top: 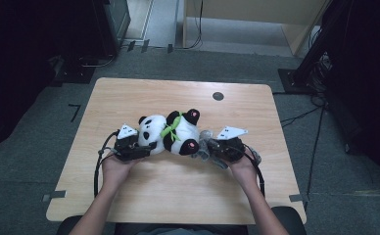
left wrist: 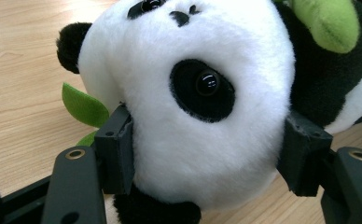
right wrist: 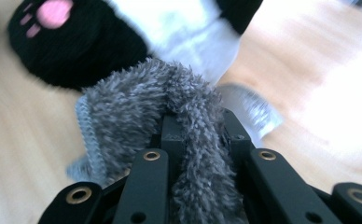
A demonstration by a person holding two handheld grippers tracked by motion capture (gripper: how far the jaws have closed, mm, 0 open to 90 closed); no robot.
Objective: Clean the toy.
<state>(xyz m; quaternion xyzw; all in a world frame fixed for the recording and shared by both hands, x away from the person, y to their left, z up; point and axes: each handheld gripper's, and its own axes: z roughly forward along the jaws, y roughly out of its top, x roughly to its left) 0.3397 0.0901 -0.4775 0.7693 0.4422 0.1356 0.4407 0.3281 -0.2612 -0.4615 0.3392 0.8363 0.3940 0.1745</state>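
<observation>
High view shows the panda toy point(top: 171, 133) lying mid-frame on the tabletop point(top: 178, 196), the left gripper point(top: 138, 149) clamping its head and the right gripper point(top: 216, 149) pinching a grey fuzzy cloth point(right wrist: 137, 116) beside its paw, so I judge steady, unhurried pulling best.

Light wooden table point(top: 129, 98) under a plush panda point(top: 171, 132), perhaps grey fuzzy cloth point(top: 205, 144)
</observation>
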